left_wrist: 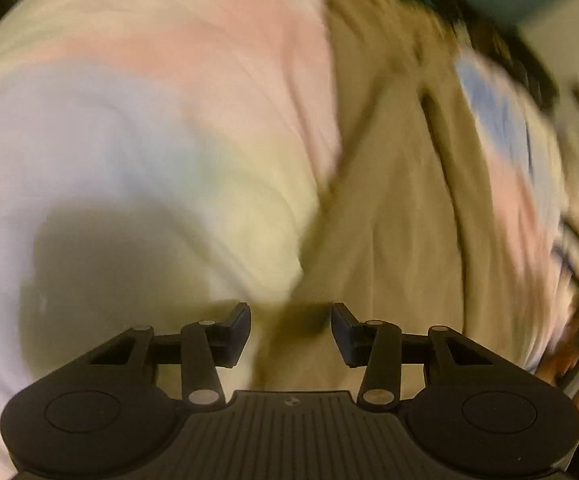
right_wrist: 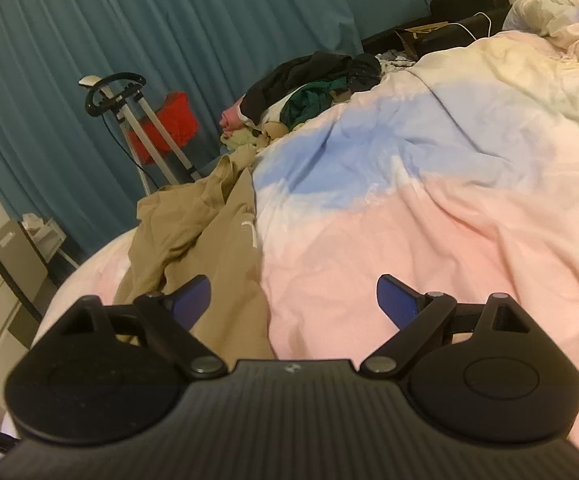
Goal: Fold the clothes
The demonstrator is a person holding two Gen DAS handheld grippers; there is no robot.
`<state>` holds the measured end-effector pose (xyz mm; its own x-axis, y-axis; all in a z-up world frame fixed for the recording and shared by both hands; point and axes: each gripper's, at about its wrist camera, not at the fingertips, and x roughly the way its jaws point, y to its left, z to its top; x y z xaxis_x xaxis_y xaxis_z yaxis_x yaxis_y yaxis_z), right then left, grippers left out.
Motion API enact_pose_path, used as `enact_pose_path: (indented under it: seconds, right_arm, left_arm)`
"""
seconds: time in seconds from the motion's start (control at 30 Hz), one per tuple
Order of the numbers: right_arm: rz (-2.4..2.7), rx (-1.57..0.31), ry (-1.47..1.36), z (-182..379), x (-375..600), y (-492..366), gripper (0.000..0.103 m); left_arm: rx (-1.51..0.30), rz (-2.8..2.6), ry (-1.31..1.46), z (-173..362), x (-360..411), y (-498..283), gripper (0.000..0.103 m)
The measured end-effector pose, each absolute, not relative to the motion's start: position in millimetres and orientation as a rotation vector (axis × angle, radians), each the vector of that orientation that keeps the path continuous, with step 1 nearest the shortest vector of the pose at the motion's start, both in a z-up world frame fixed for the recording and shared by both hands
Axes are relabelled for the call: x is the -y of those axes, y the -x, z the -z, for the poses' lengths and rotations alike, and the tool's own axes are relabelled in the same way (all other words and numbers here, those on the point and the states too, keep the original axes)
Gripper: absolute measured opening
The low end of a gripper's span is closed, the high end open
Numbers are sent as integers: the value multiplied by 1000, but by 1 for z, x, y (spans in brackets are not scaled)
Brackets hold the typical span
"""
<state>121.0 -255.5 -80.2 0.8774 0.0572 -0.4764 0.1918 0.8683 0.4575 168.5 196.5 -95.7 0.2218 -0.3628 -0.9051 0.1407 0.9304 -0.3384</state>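
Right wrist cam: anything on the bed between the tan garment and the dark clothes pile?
Mostly bare duvet there: its blue-and-white patch separates the tan garment from the clothes pile. Only small pale crumpled pieces at the pile's near edge.

Ahead of the right gripper (right_wrist: 293,300), whose pads are blue on black arms, the duvet (right_wrist: 429,208) runs in soft bands of pink, pale blue, white and cream; to its left lies a tan garment (right_wrist: 209,232); beyond, a heap of clothes (right_wrist: 309,84) in black, dark green and pink; behind, teal curtains (right_wrist: 169,20) and a red bag (right_wrist: 169,124); the left gripper (left_wrist: 291,330) is black.
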Motion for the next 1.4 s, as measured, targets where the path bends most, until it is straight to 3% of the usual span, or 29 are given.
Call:
enact_pose_path:
  seconds: [0.1, 0.13, 0.17, 0.33, 0.53, 0.73, 1.0, 1.17, 1.27, 1.4]
  right_arm:
    - [90, -503, -480, 76, 248, -113, 91]
    - [96, -502, -462, 76, 245, -112, 91]
    - [101, -505, -444, 76, 243, -112, 91]
    - [98, -531, -386, 84, 234, -117, 91]
    - [48, -550, -375, 92, 223, -129, 91]
    - [-2, -552, -377, 93, 215, -131, 91]
    - [-111, -555, -519, 91, 225, -133, 91]
    - [-305, -597, -652, 95, 219, -135, 90]
    - [-350, -623, -614, 94, 207, -136, 81]
    - [-345, -638, -608, 94, 204, -133, 80]
  left_arm:
    - [-1339, 387, -22, 96, -167, -164, 24]
    - [-1327, 383, -79, 94, -161, -162, 11]
    - [-1313, 378, -135, 91, -156, -160, 6]
    - [-1124, 425, -371, 55, -130, -124, 4]
    - [-1061, 506, -371, 21, -91, -93, 3]
    - [-1074, 524, -329, 36, -44, -91, 2]
    - [-1196, 532, -264, 84, -26, -76, 5]
    - [-1181, 524, -251, 88, -27, -65, 5]
    - [-1144, 528, -222, 82, -31, -60, 2]
    - [-1093, 553, -127, 70, -39, -59, 1]
